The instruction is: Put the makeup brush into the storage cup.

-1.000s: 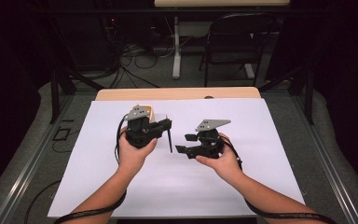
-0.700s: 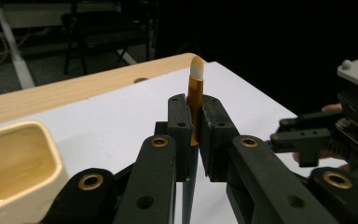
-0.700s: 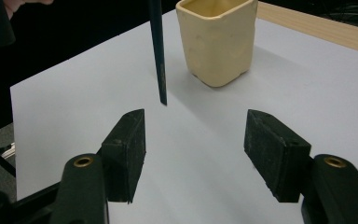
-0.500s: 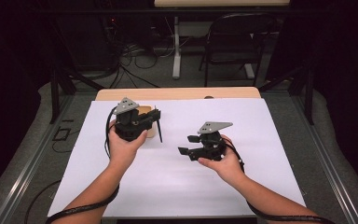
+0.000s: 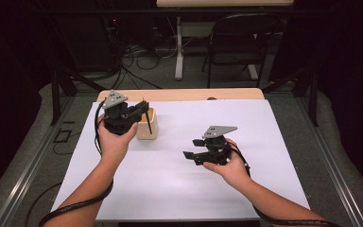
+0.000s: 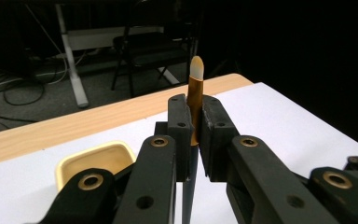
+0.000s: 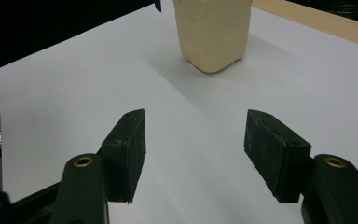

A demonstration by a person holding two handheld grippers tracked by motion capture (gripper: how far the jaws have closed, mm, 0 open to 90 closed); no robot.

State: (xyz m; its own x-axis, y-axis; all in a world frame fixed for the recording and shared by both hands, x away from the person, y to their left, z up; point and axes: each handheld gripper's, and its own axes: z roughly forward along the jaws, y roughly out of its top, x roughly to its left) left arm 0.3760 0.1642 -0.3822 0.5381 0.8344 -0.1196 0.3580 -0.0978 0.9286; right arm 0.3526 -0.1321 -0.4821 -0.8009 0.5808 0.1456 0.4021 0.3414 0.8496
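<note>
The left hand-held gripper (image 5: 141,112) is clamped shut on a slim pen-like stick (image 6: 196,100), whose golden-brown shaft and pale rounded tip stand up from between the jaws in the left gripper view while its dark lower part hangs below them. In the high view this stick (image 5: 147,120) shows as a thin dark line slanting down across a cream-coloured cup (image 5: 150,126), with the gripper held above the cup's near-left edge; whether the stick's lower end is inside the cup or just in front of it I cannot tell. The cup (image 6: 95,159) stands upright on the white sheet (image 5: 184,179) that covers the wooden worktop (image 5: 194,95), in its far-left part. The right hand-held gripper (image 5: 192,149) is well apart from the cup, low over the sheet toward the right, its jaws spread apart and pointed at the cup (image 7: 213,32) with nothing between them.
</note>
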